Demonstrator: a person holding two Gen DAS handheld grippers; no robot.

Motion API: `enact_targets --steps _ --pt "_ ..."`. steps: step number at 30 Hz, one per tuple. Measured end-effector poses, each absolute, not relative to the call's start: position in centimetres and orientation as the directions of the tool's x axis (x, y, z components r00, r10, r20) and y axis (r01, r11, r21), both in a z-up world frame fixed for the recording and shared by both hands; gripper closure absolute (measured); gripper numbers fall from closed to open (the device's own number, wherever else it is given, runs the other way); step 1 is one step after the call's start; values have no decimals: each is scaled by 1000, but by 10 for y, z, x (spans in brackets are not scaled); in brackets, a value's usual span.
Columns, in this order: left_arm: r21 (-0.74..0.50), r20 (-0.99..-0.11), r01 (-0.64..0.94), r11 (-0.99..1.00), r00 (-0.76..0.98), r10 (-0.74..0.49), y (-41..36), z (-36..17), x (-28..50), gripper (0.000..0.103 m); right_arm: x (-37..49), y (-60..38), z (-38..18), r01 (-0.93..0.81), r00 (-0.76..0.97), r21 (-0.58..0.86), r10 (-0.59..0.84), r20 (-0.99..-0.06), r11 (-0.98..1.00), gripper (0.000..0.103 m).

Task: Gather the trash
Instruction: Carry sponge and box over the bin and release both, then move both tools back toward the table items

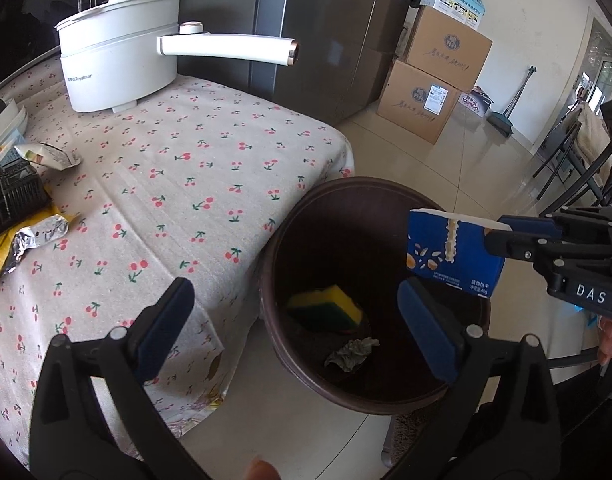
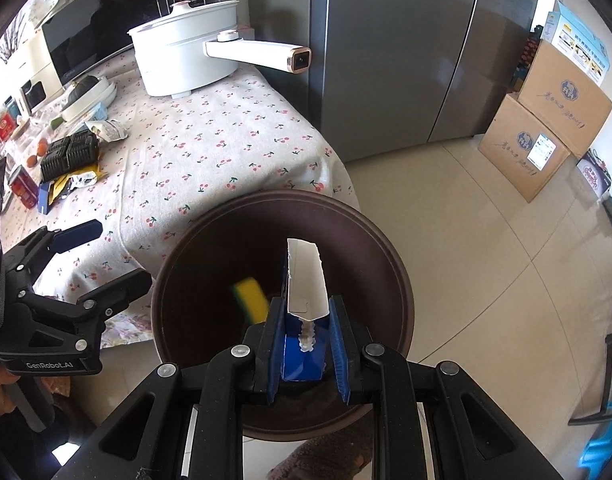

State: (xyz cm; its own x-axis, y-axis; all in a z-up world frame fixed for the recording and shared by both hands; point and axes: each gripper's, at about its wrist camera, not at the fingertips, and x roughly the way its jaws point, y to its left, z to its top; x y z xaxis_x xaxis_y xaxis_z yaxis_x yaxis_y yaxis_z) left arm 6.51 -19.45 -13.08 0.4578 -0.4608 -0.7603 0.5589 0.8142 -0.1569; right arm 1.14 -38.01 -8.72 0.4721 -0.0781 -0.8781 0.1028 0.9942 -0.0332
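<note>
Trash bin (image 1: 375, 394): dark brown and round, standing on the tiled floor against the corner of the table; every place below is given relative to it.
Right gripper (image 2: 304, 344): hanging over the bin's mouth, its blue pads squeezing a blue biscuit box (image 2: 302, 354) from both sides.
Biscuit box: sitting above the bin's opening, its torn white flap sticking up, not yet inside.
Left gripper (image 1: 296, 330): hovering over the bin's table-side rim with its jaws spread wide, gripping nothing.
Yellow-green sponge (image 1: 325, 308): lying inside the bin; in the right wrist view it is showing as a blur.
Crumpled scrap (image 1: 351, 354): lying on the bin's bottom, just beside the sponge.
Cherry-print tablecloth (image 1: 178, 184): covering the table next to the bin.
Foil wrapper (image 1: 38, 236): lying on the cloth, well apart from the bin.
White electric pot (image 1: 118, 68): standing at the table's far end, beyond the bin.
</note>
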Motion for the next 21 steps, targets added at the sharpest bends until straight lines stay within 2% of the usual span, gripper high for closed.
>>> enact_targets --steps 5,7,8,9,21 --pt "-127 -766 534 836 483 -425 -179 -125 66 2 12 -380 -87 116 475 -43 -94 -875 992 78" --pt "-118 -769 514 849 494 -406 -169 -123 68 2 13 -381 -86 135 475 -41 -101 -874 990 53" --pt "-114 -771 502 857 499 -395 -164 -122 70 2 13 -381 -84 142 478 -30 -95 -873 989 26" --pt "-113 -773 490 864 504 -386 -159 -121 71 2 12 -381 -81 148 497 -13 -86 -864 989 20" --pt "-60 -794 318 946 559 -239 -81 -105 80 2 32 -340 -62 73 538 -33 -68 -840 997 18"
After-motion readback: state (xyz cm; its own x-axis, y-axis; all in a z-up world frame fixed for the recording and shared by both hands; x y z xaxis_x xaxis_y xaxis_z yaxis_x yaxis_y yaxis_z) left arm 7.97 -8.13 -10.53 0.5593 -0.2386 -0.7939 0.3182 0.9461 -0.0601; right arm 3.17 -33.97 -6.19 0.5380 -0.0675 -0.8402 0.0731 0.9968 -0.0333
